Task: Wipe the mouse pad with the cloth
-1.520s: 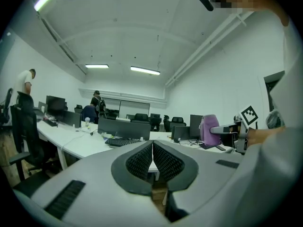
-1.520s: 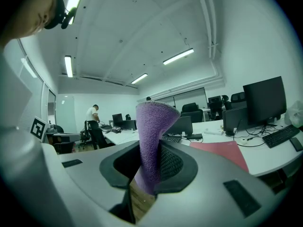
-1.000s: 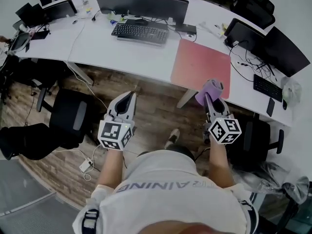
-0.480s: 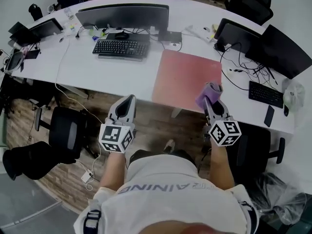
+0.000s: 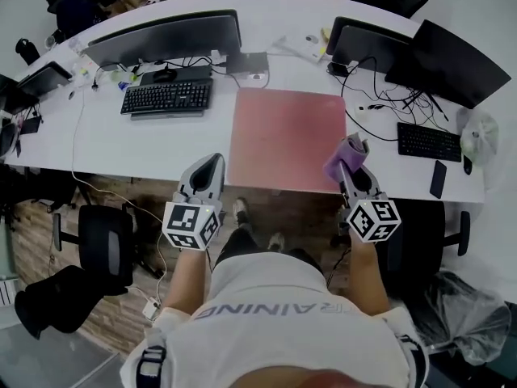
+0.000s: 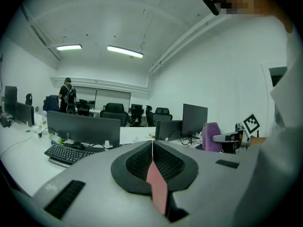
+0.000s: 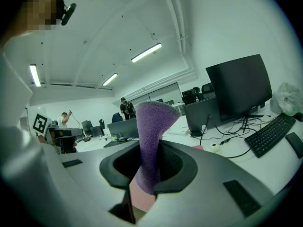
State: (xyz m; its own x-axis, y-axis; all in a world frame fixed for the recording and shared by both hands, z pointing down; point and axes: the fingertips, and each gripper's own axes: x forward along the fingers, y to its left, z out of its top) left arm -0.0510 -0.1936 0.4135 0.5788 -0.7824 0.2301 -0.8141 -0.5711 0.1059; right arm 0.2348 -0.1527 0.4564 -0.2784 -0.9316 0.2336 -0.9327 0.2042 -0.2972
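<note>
At the near right corner of the pink mouse pad [image 5: 287, 136], the right gripper [image 5: 349, 168] pinches a purple cloth [image 5: 346, 153] between its jaws, the free end of the fabric standing up past the tips and, as far as the right gripper view shows, lifted clear of the pad's surface. Just off the pad's near left corner, the left gripper [image 5: 212, 163] has its jaws pressed together with nothing between them. Judging from that, the pickup is done and the wipe itself has not begun: the cloth is in hand, no part of it lies on the pad, and the whole pink sheet is left to cover. What remains is lowering the cloth flat onto the pad and sweeping it across. Beyond the pad's far left corner sits a keyboard [image 5: 166, 97] on the white desk [image 5: 161, 148]. As for containers, only a pale bag [image 5: 478, 129] shows — well to the right of the pad — and I cannot tell what it holds.
</note>
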